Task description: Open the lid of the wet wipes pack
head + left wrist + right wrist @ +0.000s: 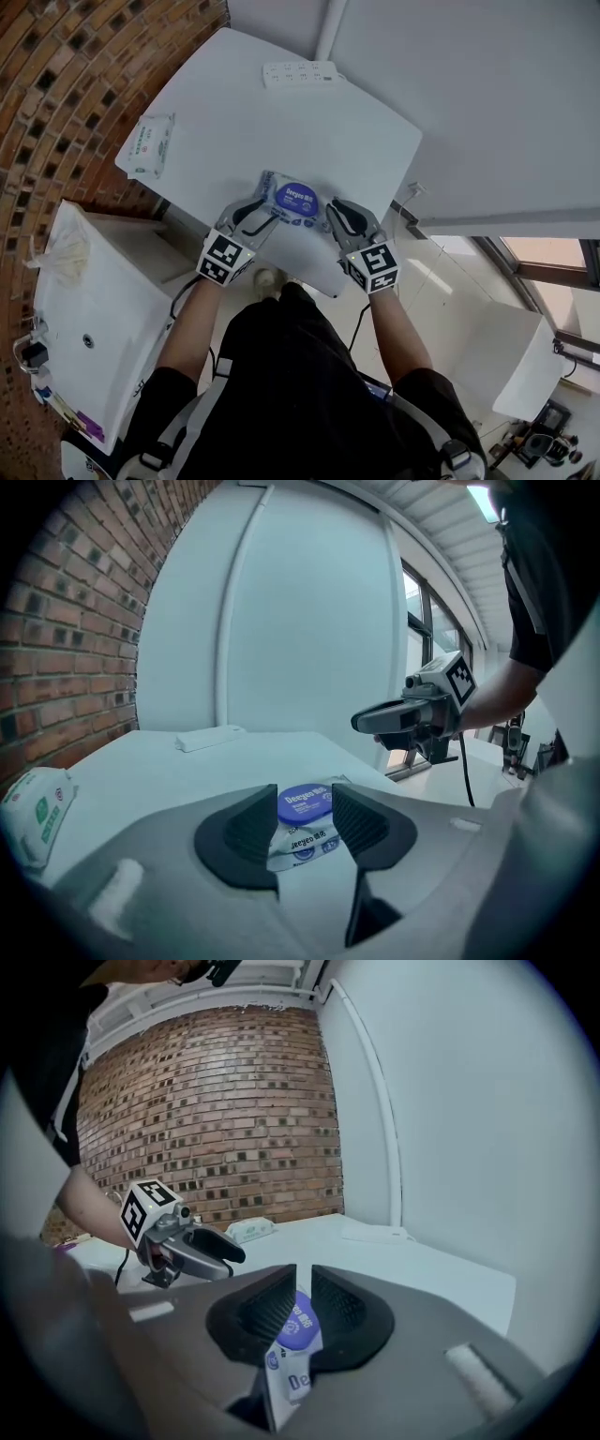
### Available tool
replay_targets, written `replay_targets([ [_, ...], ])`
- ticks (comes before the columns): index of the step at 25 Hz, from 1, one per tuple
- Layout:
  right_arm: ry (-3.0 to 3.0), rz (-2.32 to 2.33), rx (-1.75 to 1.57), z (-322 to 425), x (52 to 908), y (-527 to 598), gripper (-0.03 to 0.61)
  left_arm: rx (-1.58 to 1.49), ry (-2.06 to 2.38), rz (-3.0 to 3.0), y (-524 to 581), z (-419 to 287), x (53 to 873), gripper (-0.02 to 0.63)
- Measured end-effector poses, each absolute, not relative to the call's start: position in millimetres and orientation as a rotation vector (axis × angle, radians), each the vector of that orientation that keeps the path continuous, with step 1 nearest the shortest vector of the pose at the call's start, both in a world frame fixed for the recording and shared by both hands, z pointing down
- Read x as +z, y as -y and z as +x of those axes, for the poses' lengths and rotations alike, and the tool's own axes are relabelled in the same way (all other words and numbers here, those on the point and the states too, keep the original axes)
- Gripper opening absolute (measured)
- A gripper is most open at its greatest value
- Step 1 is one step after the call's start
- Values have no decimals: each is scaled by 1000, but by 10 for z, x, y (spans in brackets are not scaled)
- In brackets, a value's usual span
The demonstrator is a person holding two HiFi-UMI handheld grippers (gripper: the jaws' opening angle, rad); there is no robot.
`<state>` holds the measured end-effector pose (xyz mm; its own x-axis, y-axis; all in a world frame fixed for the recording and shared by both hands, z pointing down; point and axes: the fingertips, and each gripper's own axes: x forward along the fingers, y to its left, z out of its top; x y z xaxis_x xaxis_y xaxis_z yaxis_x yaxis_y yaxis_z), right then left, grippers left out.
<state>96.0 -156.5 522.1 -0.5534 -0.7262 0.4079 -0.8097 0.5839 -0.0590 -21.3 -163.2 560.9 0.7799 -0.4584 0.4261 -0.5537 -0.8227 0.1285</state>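
The wet wipes pack (286,200) lies flat near the front edge of the white table (366,141), its round blue lid (298,198) shut and facing up. My left gripper (265,212) is at the pack's left end, open. In the left gripper view the pack (302,842) and lid (306,804) show between the wide-apart pads, which do not touch them. My right gripper (334,212) is at the pack's right end. Only a narrow slit parts its jaws, and the lid (300,1326) and wrapper (286,1377) show through it. Each gripper view also shows the other gripper: right gripper (364,722), left gripper (231,1252).
A second, green-printed wipes pack (148,143) lies at the table's left edge. A white power strip (300,73) sits at the far edge by the wall. A brick wall (56,103) runs along the left, with a white cabinet (103,309) below it.
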Motion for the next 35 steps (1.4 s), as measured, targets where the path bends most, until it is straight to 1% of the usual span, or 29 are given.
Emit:
replay_targets([
  [4,2451,1156,311,918,5384,1588,76,582,787,2681,1661,-125,5827,191],
  [9,2443,1074,280,854,5491,1691,103,678,781,2626,1710,-116,6167,205],
  [13,2430,994,284,777,5633,1740,156,742,765,2616,1708,-68,6317,210],
  [18,2418,891,269,631,5771,1774,213,734,759,2598,1713,-61,6360,210],
  [21,2408,826,275,530,5877,1762,276,730,744,2608,1705,-60,6368,210],
  [23,2386,771,274,469,5979,1724,305,738,737,2619,1693,-60,6382,210],
  [29,2337,700,269,410,6154,1721,327,741,722,2624,1691,-60,6406,210],
  [35,2312,658,255,382,6226,1762,333,734,712,2623,1689,-59,6413,210],
])
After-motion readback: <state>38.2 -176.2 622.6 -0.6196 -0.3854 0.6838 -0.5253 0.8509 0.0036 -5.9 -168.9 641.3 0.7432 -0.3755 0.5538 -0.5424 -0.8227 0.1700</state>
